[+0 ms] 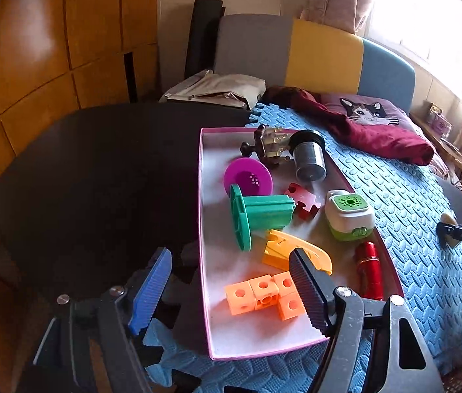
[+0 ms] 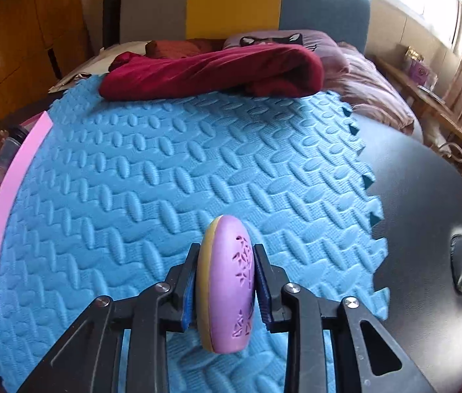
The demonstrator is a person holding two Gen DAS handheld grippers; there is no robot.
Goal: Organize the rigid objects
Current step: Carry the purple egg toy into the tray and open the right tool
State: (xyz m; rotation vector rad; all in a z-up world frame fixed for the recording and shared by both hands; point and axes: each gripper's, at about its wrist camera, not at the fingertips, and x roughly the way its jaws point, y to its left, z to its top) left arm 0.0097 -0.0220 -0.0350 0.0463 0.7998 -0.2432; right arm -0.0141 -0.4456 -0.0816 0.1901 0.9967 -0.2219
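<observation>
Hovering over the near end of the pink-rimmed tray (image 1: 202, 229), left tool (image 1: 231, 291) spread wide, nothing between its ribbed pads, one blue pad (image 1: 151, 290) out over the dark bench (image 1: 100, 180) and the other above the tray floor. Lying inside the tray: orange cube blocks (image 1: 257, 293) nearest, a yellow curved piece (image 1: 283, 249) just beyond, a green spool (image 1: 257, 216) on its side, a purple funnel-shaped strainer (image 1: 247, 175) behind it, a red puzzle piece (image 1: 303, 198), a white-and-green box (image 1: 348, 214), a red cylinder (image 1: 370, 268) along the right wall, a grey jar with black lid (image 1: 309, 157) and a dark knobbly toy (image 1: 270, 145) at the far end. Sitting under the tray, a blue foam mat (image 2: 165, 170). Over on that mat, well apart from the tray, right tool (image 2: 222, 281) drawn narrow and clamped on a purple oval case (image 2: 224, 288) with a yellow edge, held on edge with leaf cut-outs facing right. Resting at the mat's far edge, a maroon cloth (image 2: 211, 68).
</observation>
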